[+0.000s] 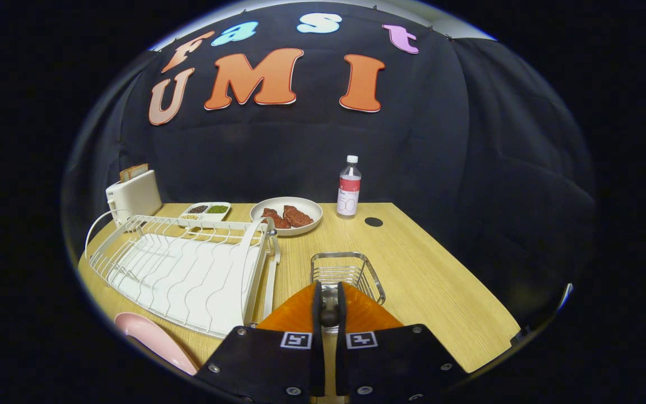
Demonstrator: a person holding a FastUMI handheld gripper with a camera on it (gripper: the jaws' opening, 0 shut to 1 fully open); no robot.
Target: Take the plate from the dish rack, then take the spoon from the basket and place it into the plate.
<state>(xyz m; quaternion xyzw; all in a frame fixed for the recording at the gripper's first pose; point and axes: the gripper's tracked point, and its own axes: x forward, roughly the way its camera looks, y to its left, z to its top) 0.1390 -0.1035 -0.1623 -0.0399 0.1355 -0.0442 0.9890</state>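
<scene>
My gripper (329, 287) is shut on a slim metal spoon (330, 313), whose handle shows as a grey rounded piece pinched between the two fingers. Just beyond the fingertips stands the wire basket (356, 268) on the wooden table; the rest of the spoon is hidden by the fingers. The pink plate (155, 339) lies flat on the table, to the left of the fingers and in front of the rack. The white wire dish rack (188, 269) sits left of the basket with nothing in its slots.
At the back of the table are a white toaster (132, 196), a small divided tray of seasonings (206, 212), a white dish with red meat (286, 216) and a water bottle (349, 193). A dark round hole (373, 221) marks the tabletop near the bottle.
</scene>
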